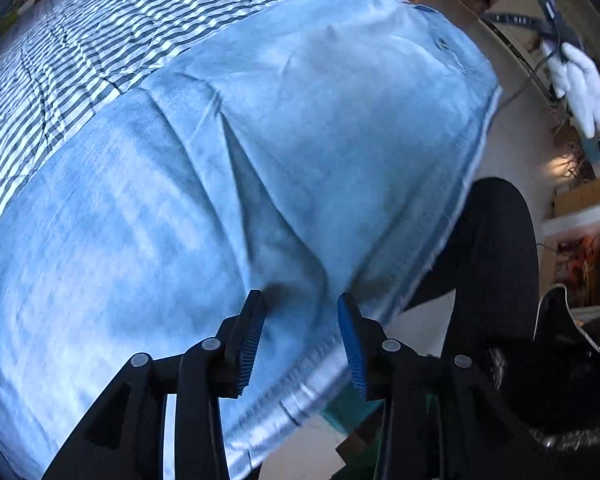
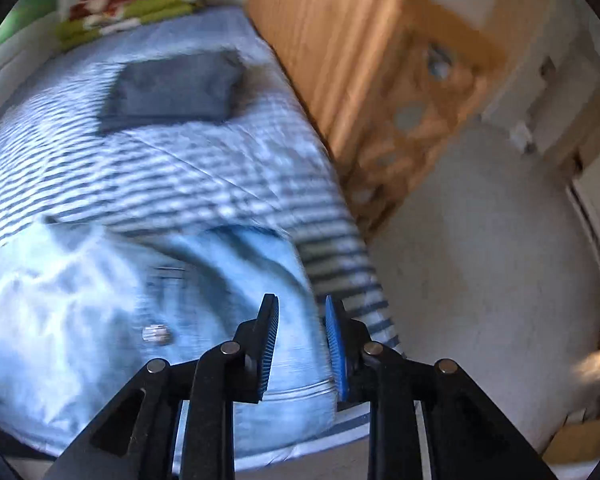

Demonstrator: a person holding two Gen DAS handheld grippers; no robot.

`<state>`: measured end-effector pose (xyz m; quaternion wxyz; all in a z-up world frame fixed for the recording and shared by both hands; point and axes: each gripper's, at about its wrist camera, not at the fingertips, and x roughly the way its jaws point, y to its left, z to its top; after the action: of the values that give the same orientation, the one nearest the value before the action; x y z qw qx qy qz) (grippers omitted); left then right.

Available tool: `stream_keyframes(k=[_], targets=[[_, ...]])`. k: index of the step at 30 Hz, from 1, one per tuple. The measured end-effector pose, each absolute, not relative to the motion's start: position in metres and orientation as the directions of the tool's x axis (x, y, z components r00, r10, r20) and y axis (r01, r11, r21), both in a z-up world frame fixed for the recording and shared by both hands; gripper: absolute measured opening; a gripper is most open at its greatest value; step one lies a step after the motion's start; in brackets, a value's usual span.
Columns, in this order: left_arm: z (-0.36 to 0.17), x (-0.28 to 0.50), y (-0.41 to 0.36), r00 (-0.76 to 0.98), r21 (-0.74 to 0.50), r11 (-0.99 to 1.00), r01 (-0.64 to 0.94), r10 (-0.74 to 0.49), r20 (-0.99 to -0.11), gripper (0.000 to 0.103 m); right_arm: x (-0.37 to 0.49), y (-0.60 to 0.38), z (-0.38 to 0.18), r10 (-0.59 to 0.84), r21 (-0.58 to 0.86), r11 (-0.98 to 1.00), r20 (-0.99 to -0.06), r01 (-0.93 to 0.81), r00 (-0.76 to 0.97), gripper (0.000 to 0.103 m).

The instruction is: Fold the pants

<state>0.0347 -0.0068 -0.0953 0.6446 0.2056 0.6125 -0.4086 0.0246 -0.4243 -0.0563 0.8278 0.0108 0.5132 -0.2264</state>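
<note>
pants [image 1: 260, 160] flat on bed [image 1: 80, 40], partly folded, more folds left | left gripper [image 1: 302, 340] jaws apart, empty | right gripper [image 2: 300, 344] jaws apart, empty

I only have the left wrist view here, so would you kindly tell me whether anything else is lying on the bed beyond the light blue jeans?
Observer: Yes, a dark blue folded garment lies further up the striped bedcover.
Operator: Thank you. Is there anything beyond that?
Observer: A green and red folded blanket sits at the far end of the bed.
Operator: And is the right gripper holding the jeans?
Observer: No, the right gripper hangs above the light blue jeans, jaws apart with nothing between them.
</note>
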Motion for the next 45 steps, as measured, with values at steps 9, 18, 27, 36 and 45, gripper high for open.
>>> stream_keyframes(k=[9,18,27,36,45], targets=[[-0.101,0.019,0.010,0.035,-0.110,0.586,0.803,-0.231,-0.972,0.048,0.034,-0.259,-0.078,0.072,0.050,0.996,-0.943,-0.075,0.325,0.022],[-0.103,0.022,0.004,0.041,-0.123,0.557,0.822,-0.273,-0.961,0.019,0.022,-0.170,-0.106,0.122,0.040,0.947,-0.963,-0.319,0.240,0.022],[-0.090,0.046,0.015,0.021,-0.180,0.598,0.781,-0.314,-0.949,0.014,0.026,-0.111,-0.138,-0.004,-0.122,0.858,-0.973,-0.498,0.231,0.023],[-0.083,0.042,0.021,-0.005,-0.215,0.596,0.774,-0.334,-0.943,0.010,0.016,-0.100,-0.143,-0.053,-0.190,0.803,-0.967,-0.565,0.249,0.032],[-0.062,0.014,0.027,-0.031,-0.251,0.561,0.789,-0.371,-0.928,0.010,0.016,-0.118,-0.116,0.001,-0.130,0.848,-0.969,-0.513,0.247,0.003]])
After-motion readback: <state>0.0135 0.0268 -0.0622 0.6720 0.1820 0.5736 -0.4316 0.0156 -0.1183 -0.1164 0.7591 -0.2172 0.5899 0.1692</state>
